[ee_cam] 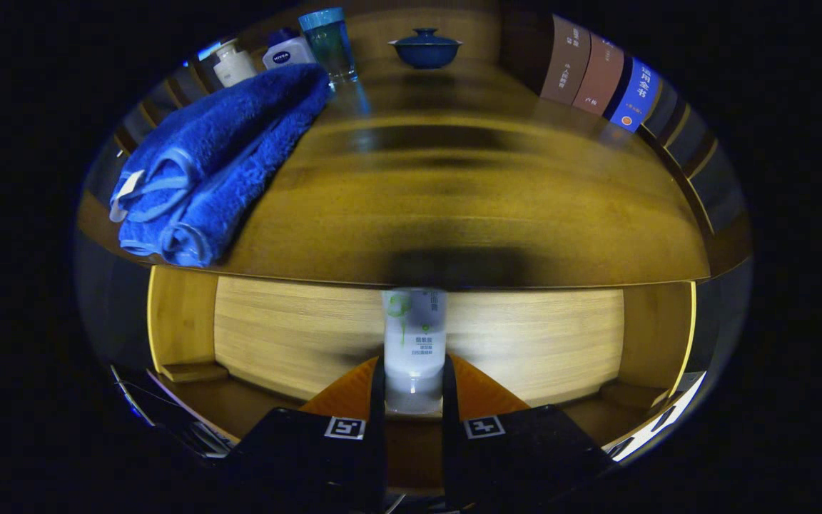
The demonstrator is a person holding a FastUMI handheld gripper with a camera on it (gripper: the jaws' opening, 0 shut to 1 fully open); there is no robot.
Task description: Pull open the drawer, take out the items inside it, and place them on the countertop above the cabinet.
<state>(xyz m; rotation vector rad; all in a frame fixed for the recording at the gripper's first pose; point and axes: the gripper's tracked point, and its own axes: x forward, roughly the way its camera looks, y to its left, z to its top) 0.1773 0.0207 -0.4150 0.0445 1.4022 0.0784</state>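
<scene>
Gripping the white bottle (414, 343) upright between clenched jaws, the gripper (414, 400) holds it just below the worktop (468, 214) edge, ready to lift it up there.

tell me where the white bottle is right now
In the gripper view, the white bottle stands upright, clamped between the gripper fingers, over the open drawer and just below the countertop edge.

My gripper (414, 407) has two broad, flat-topped finger housings with a matte, faintly speckled surface, narrowing forward into slim upright fingers (378, 400). Each housing carries a small square white-bordered marker tag (344, 427) near its inner front corner, left and right alike.
</scene>
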